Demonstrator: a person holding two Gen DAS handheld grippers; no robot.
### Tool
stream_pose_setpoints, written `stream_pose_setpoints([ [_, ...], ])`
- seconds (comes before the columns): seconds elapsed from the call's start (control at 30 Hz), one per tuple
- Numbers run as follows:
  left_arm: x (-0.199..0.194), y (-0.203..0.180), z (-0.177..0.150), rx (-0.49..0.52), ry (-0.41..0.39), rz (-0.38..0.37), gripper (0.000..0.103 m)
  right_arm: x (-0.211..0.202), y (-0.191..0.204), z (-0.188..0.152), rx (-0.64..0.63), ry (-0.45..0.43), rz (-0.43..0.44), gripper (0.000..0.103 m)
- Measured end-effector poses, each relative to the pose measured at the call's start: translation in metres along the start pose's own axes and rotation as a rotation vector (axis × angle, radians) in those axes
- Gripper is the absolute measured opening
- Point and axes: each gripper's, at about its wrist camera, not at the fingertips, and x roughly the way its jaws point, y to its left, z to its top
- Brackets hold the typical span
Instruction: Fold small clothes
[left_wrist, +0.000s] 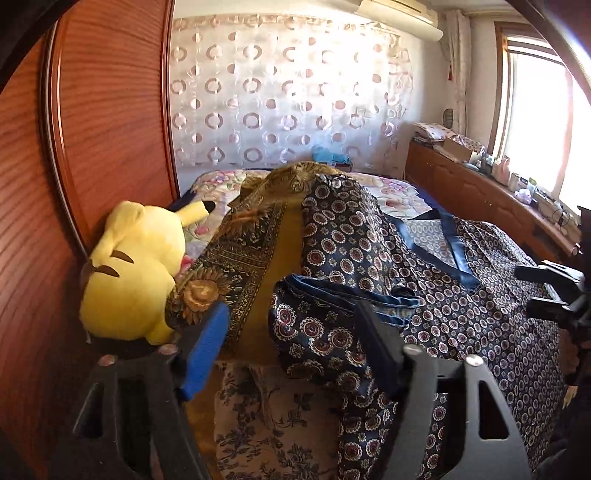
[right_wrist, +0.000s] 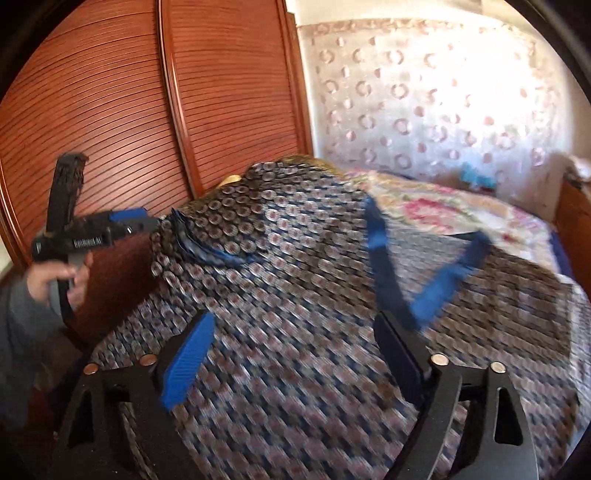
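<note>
A dark blue garment (left_wrist: 461, 295) with a round medallion print and plain blue trim lies spread on the bed; it also fills the right wrist view (right_wrist: 295, 295), blurred. One folded-over sleeve or corner (left_wrist: 325, 332) lies between my left gripper's fingers. My left gripper (left_wrist: 295, 325) is open, its fingers wide apart over that fold. In the right wrist view the left gripper (right_wrist: 147, 223) sits at the garment's left edge, held by a hand. My right gripper (right_wrist: 295, 332) is open and empty, just above the cloth below the blue neckline trim (right_wrist: 436, 284).
A yellow plush toy (left_wrist: 133, 273) lies at the left against the wooden wardrobe doors (left_wrist: 110, 129). A gold and black patterned cloth (left_wrist: 251, 251) lies beside the garment. A floral bedspread (right_wrist: 461, 214) covers the bed. A wooden counter (left_wrist: 480, 199) with clutter runs under the window.
</note>
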Motion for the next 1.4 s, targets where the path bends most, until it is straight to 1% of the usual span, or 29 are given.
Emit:
stream_pose_setpoints([
  [0.03, 0.003, 0.001, 0.001, 0.002, 0.006, -0.005, 0.057, 0.011, 0.001, 0.007, 0.014, 0.013, 0.023, 0.083],
  [0.07, 0.005, 0.000, 0.001, 0.004, 0.010, -0.006, 0.056, 0.022, 0.001, 0.014, 0.029, 0.027, 0.042, 0.082],
  [0.23, 0.027, 0.006, 0.002, 0.002, 0.075, 0.011, 0.056, 0.069, 0.002, 0.033, 0.102, 0.067, 0.105, 0.077],
  [0.3, 0.031, 0.007, -0.002, 0.005, 0.088, 0.008, 0.055, 0.085, 0.001, 0.036, 0.151, 0.080, 0.135, 0.072],
  [0.37, 0.028, 0.006, -0.006, 0.010, 0.078, -0.006, 0.026, 0.100, -0.001, 0.039, 0.190, 0.094, 0.150, 0.070],
  [0.4, 0.026, 0.004, -0.007, 0.008, 0.078, -0.010, 0.024, 0.106, -0.002, 0.040, 0.201, 0.102, 0.147, 0.068],
  [0.47, 0.020, 0.001, -0.009, 0.017, 0.061, -0.005, 0.011, 0.119, -0.008, 0.041, 0.235, 0.122, 0.153, 0.065],
  [0.5, 0.018, -0.002, -0.009, 0.021, 0.056, -0.006, 0.010, 0.127, -0.009, 0.043, 0.254, 0.132, 0.159, 0.063],
  [0.53, 0.016, -0.004, -0.009, 0.026, 0.053, -0.012, 0.007, 0.134, -0.011, 0.043, 0.274, 0.146, 0.170, 0.062],
  [0.57, 0.014, -0.006, -0.009, 0.033, 0.051, -0.015, 0.005, 0.141, -0.013, 0.043, 0.299, 0.159, 0.192, 0.059],
  [0.63, 0.010, -0.010, -0.008, 0.043, 0.041, -0.009, 0.004, 0.154, -0.014, 0.043, 0.356, 0.184, 0.264, 0.054],
  [0.67, 0.005, -0.013, -0.008, 0.049, 0.029, -0.008, 0.004, 0.160, -0.016, 0.042, 0.376, 0.194, 0.296, 0.050],
  [0.7, 0.002, -0.015, -0.008, 0.049, 0.021, -0.012, 0.004, 0.164, -0.018, 0.042, 0.388, 0.198, 0.299, 0.045],
  [0.77, -0.004, -0.018, -0.008, 0.050, 0.007, -0.017, 0.004, 0.172, -0.022, 0.040, 0.410, 0.210, 0.309, 0.042],
  [0.83, -0.009, -0.023, -0.009, 0.055, -0.006, -0.018, 0.004, 0.178, -0.025, 0.038, 0.425, 0.226, 0.317, 0.035],
  [0.9, -0.013, -0.027, -0.011, 0.059, -0.016, -0.029, 0.004, 0.183, -0.025, 0.040, 0.422, 0.234, 0.320, 0.021],
  [0.93, -0.014, -0.029, -0.011, 0.060, -0.017, -0.032, 0.004, 0.186, -0.025, 0.039, 0.418, 0.238, 0.323, 0.017],
  [0.97, -0.016, -0.032, -0.012, 0.064, -0.021, -0.041, 0.004, 0.187, -0.024, 0.039, 0.409, 0.239, 0.326, 0.010],
  [1.07, -0.025, -0.044, -0.012, 0.078, -0.038, -0.067, 0.004, 0.181, -0.019, 0.042, 0.357, 0.223, 0.322, 0.006],
  [1.27, -0.047, -0.080, -0.016, 0.133, -0.074, -0.109, 0.004, 0.150, -0.018, 0.062, 0.254, 0.134, 0.262, 0.005],
  [1.33, -0.051, -0.092, -0.018, 0.157, -0.081, -0.107, 0.004, 0.140, -0.020, 0.070, 0.210, 0.108, 0.224, 0.005],
  [1.4, -0.052, -0.105, -0.021, 0.203, -0.090, -0.079, 0.004, 0.131, -0.023, 0.076, 0.179, 0.090, 0.179, 0.005],
])
